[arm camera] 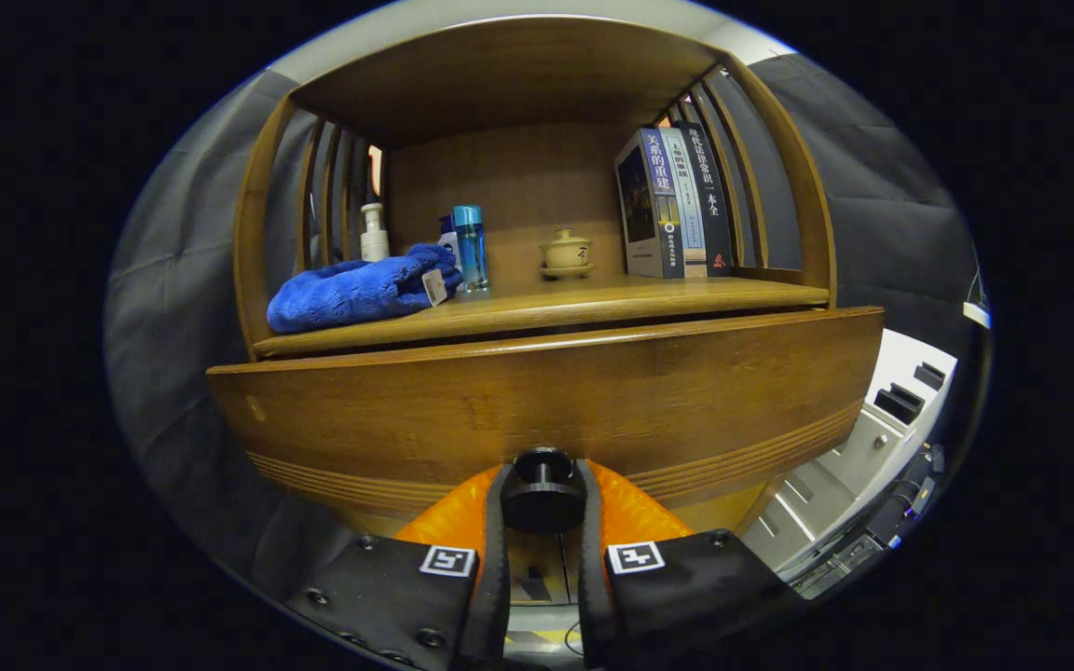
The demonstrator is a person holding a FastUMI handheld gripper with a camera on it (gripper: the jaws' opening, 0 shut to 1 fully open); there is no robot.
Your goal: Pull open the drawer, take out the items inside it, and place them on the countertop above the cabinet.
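Two fingers of the claw (543, 508) are closed on the round black knob (543, 492) of the brown wooden drawer (546, 396), gripped for pulling, beneath the bench (593, 303).

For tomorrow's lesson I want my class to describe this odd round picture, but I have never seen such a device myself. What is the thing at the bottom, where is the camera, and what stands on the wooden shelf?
The camera rides on a hand-held two-finger gripper and looks forward along its fingers. Both fingers press on the round black drawer knob on the brown wooden drawer front. On the countertop above lie a fluffy blue towel, a white pump bottle, a clear blue bottle, a small beige lidded teacup on a saucer and three upright books.
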